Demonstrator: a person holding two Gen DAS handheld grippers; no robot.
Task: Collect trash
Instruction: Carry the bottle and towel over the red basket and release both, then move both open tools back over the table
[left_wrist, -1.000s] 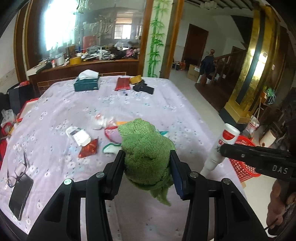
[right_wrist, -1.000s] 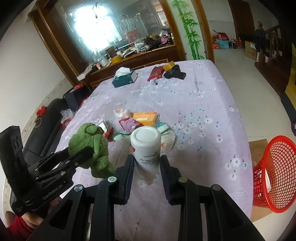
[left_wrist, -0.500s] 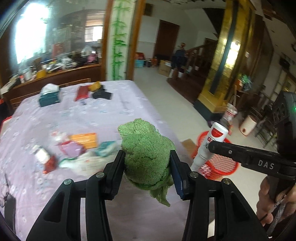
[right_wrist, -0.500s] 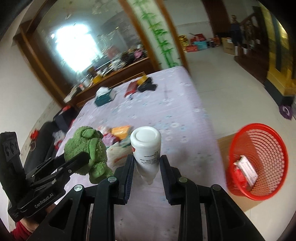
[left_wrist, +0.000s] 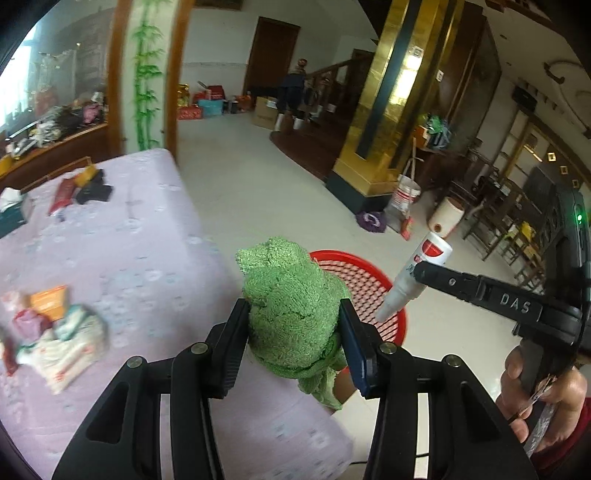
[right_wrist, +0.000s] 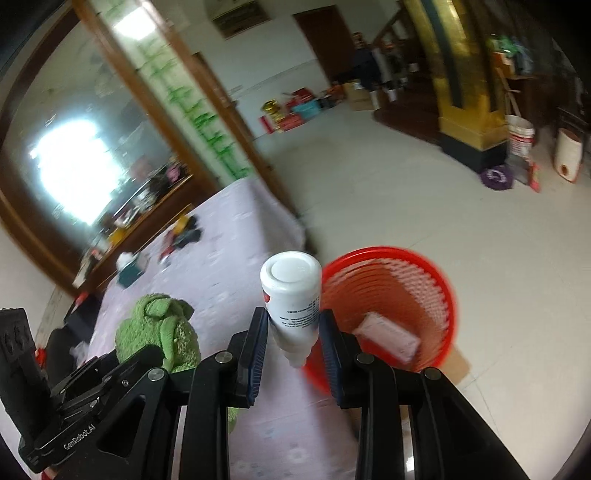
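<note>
My left gripper (left_wrist: 293, 332) is shut on a crumpled green cloth (left_wrist: 291, 295) and holds it above the table's right edge, just in front of the red mesh basket (left_wrist: 369, 280) on the floor. My right gripper (right_wrist: 290, 332) is shut on a white plastic bottle (right_wrist: 291, 295) with a red label, held over the table edge beside the basket (right_wrist: 424, 273). The basket holds a pale packet (right_wrist: 391, 336). The bottle (left_wrist: 413, 280) and the cloth (right_wrist: 159, 328) each also show in the other wrist view.
The table with a lilac flowered cloth (left_wrist: 122, 243) carries a pile of wrappers (left_wrist: 55, 332), a tissue box (left_wrist: 13, 212) and dark items (left_wrist: 88, 188) at the far end. White tiled floor (right_wrist: 424, 184) lies around the basket. Buckets (left_wrist: 404, 195) stand by a gold pillar.
Both grippers have swung right, away from the middle of the table and toward the red basket, each keeping its load. The basket now fills much more of both views.
</note>
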